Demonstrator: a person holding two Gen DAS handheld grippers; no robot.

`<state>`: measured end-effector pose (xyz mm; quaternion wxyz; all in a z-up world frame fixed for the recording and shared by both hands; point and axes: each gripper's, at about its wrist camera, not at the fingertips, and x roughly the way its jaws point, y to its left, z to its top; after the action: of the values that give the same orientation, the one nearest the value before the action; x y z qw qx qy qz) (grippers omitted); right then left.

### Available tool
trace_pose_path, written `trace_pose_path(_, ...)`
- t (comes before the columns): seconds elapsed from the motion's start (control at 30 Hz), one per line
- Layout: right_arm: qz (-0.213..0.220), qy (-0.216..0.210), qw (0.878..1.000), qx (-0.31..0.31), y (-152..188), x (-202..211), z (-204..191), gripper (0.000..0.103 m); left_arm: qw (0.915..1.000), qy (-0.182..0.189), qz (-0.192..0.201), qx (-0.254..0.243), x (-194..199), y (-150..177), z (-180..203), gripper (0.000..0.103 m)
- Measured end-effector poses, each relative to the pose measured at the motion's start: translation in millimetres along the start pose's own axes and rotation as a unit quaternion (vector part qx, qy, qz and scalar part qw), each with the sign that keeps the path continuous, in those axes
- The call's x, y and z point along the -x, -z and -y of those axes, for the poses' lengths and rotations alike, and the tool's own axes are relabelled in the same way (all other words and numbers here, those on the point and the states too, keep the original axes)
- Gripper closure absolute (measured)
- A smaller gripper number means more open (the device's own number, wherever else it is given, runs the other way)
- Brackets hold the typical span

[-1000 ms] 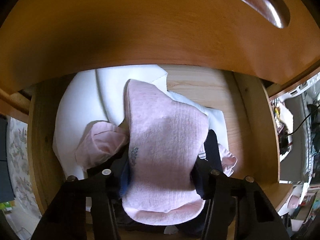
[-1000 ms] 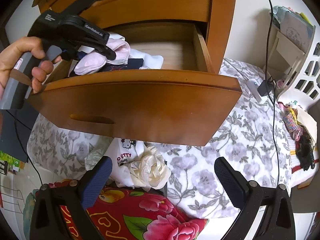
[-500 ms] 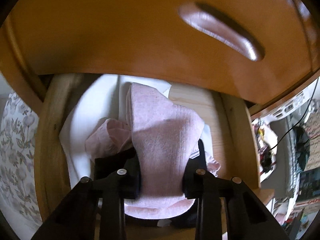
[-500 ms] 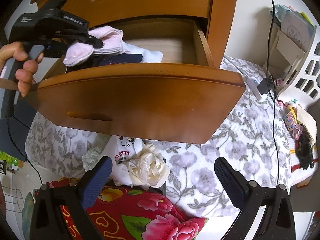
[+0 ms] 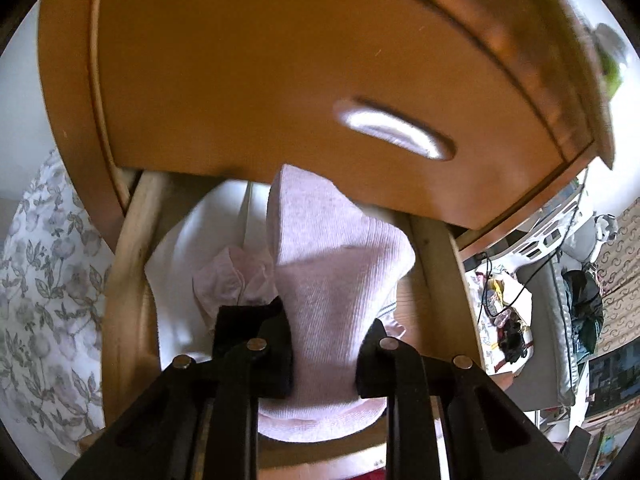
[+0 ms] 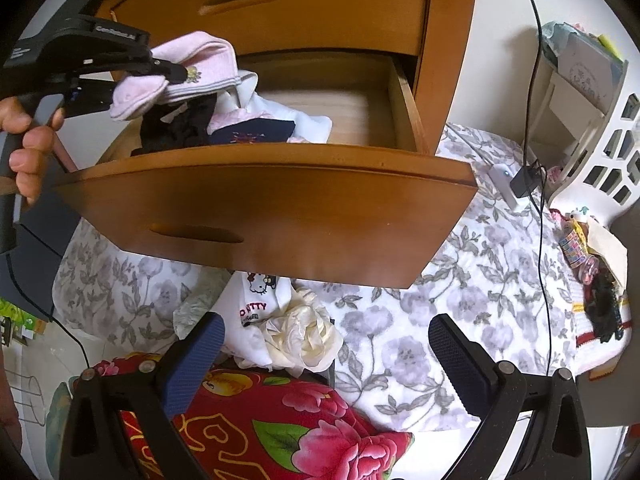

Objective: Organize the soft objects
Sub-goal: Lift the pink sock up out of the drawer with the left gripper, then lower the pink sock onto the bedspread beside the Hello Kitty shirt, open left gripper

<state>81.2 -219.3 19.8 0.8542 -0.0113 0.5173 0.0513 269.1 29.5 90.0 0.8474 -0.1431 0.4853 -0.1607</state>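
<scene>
Change: since the earlier frames the left gripper (image 5: 324, 344) has lifted the pink sock (image 5: 332, 280) higher above the drawer's pile, and its jaws have drawn in on the sock and are closing further.
Pink sock: clamped between the left gripper's black pads, hanging over the open drawer (image 6: 408, 104); a small yellow motif near its striped cuff shows in the right wrist view, too small to read.
Second pink sock: a bunched one (image 5: 236, 276) just left of the held sock; whether it is caught in the grip cannot be told.
Drawer contents: white fabric (image 5: 180, 248), a black garment (image 6: 184, 128) and a navy piece (image 6: 256, 134) with a tiny unreadable emblem, partly hidden behind the drawer front.
Left gripper body: white lettering along its top edge, blurred beyond reading; a person's hand (image 6: 28, 152) grips its handle, cut off at the frame edge.
Right gripper: the right gripper (image 6: 324, 344) hangs with jaws wide apart, nothing between them.
Below it: a white garment (image 6: 256, 308) printed with a cartoon cat and letters reading "TTY", the start hidden by a fold; beside it cream fabric (image 6: 304, 340) and a red floral cloth (image 6: 280, 428).
Surroundings: grey floral bedspread (image 6: 480, 300); white basket (image 6: 600, 152) cut off at right.
</scene>
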Motion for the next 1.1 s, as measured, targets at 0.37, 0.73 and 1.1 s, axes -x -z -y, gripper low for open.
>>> trace_pose_path(0.37, 0.021, 0.004, 1.000, 0.005, 2, 22, -7, 0.000, 0.9942, 0.016, 0.092, -0.054, 87, 8, 39, 0.081)
trace_pose_path(0.73, 0.042, 0.001, 0.999, 0.018, 9, 45, -20, 0.000, 0.9884, 0.021, 0.131, -0.074, 128, 22, 54, 0.081)
trace_pose_path(1.1, 0.053, 0.005, 0.998, 0.014, 15, 60, -19, 0.000, 0.9906, 0.033, 0.082, -0.104, 121, 74, 60, 0.081)
